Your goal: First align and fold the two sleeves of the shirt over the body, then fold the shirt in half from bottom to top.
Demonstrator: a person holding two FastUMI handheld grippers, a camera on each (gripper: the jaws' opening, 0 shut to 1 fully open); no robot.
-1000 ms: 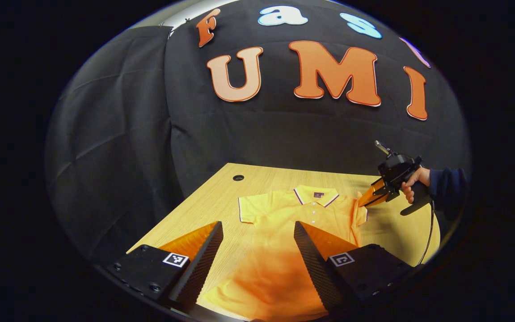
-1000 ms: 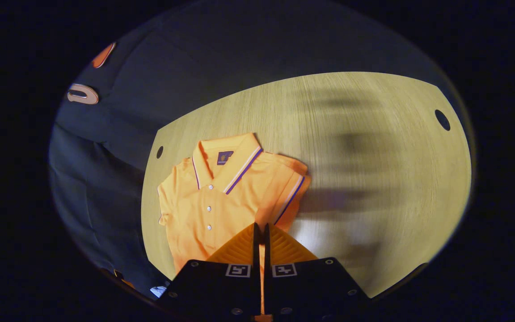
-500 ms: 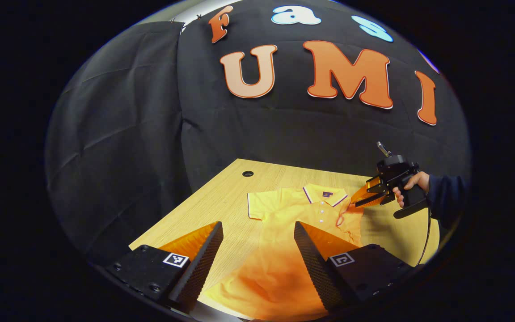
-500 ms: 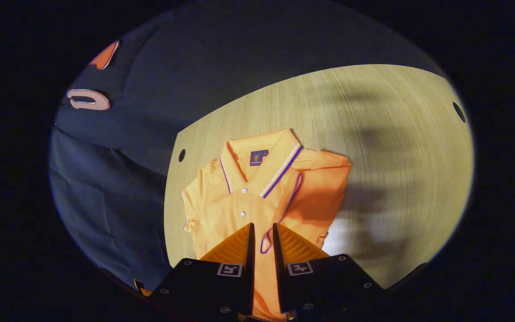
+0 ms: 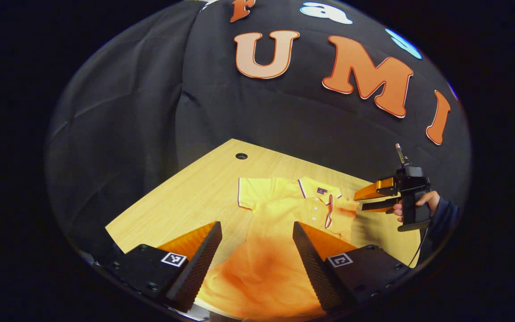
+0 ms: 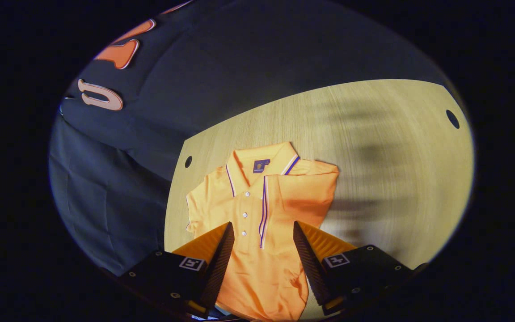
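Observation:
An orange polo shirt lies face up on the wooden table, collar toward the far edge. One sleeve lies folded over the chest, its striped cuff beside the buttons. The other sleeve is spread flat on the table, also seen as the left sleeve. My right gripper is open above the shirt's middle, holding nothing. It shows farther off as the right gripper, held by a hand. My left gripper hangs open over the shirt's lower part.
The table has a round cable hole near the shirt's flat sleeve and another hole at the far right. Black cloth walls the booth behind the table. Bare wood lies left of the shirt.
My right gripper carried the sleeve over the chest, opened and let it go; the sleeve now lies flat. The left gripper stayed open and shifted only slightly.

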